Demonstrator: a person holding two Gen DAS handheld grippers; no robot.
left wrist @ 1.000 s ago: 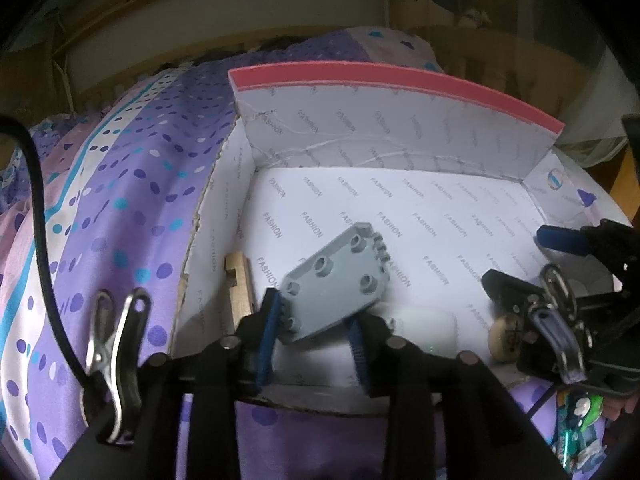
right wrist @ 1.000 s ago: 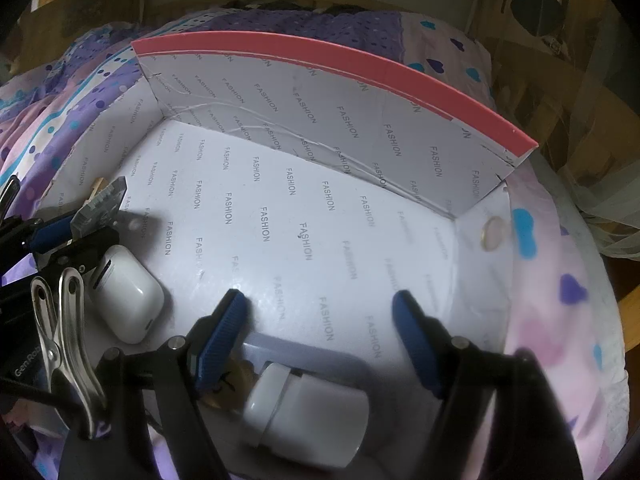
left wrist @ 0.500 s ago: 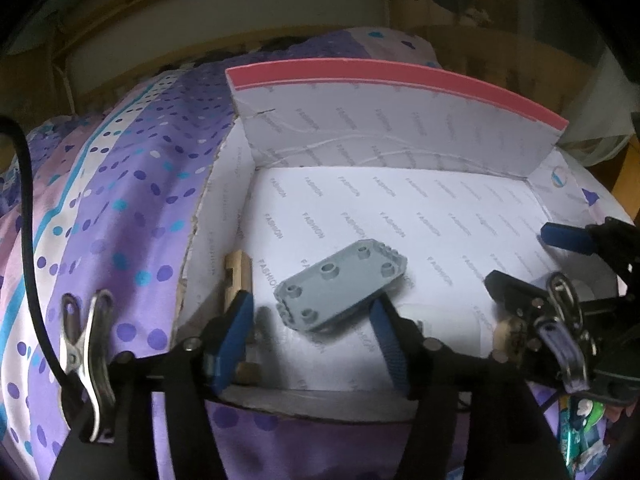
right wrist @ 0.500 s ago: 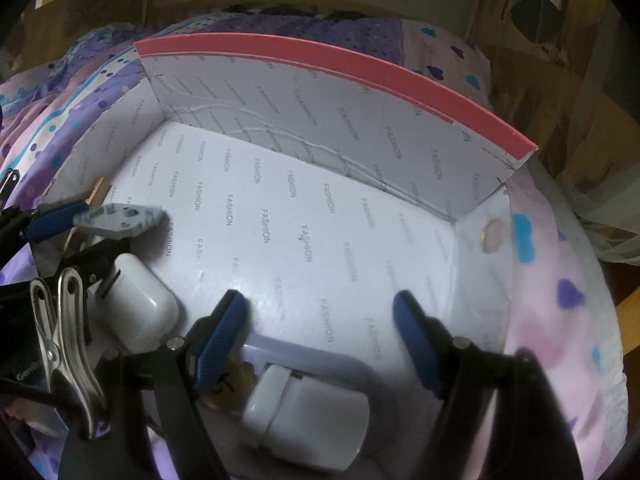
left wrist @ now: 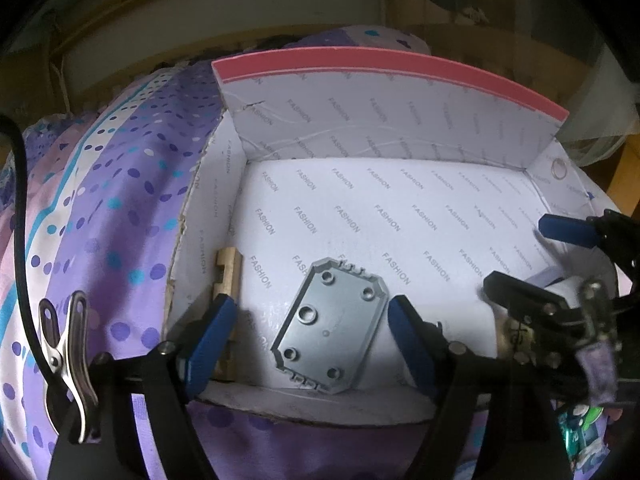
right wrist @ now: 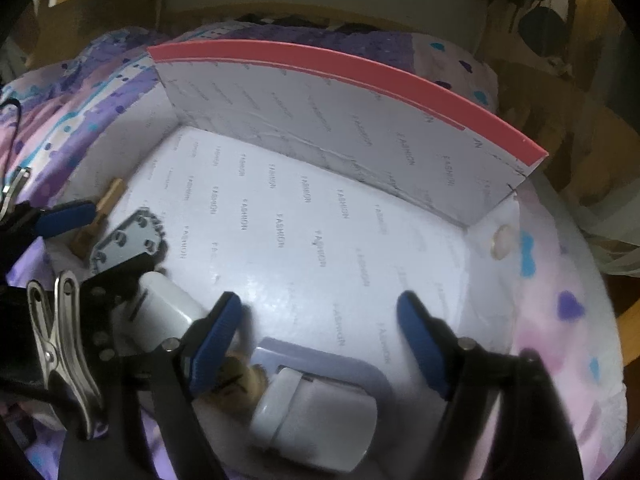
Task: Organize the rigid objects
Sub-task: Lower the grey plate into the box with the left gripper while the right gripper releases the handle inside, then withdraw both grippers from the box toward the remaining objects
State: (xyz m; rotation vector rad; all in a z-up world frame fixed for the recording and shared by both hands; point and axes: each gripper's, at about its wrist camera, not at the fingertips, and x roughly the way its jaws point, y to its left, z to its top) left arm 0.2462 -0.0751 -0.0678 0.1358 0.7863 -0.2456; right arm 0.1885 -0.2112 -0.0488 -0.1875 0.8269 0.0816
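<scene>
Apparently flat, grey plate (left wrist: 330, 330) between left gripper (left wrist: 310, 342) pads.

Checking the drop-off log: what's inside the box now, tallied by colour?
Grey: 1, the studded plate
Wood-coloured: 1, the notched block
White: 2, the rounded case and the bigger case lying on a lilac tray
Lilac: 1, the tray
Total: 5, in the box

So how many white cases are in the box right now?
2: one white case beside the grey plate, another by the near edge on a lilac tray. Others may be hidden.
</scene>
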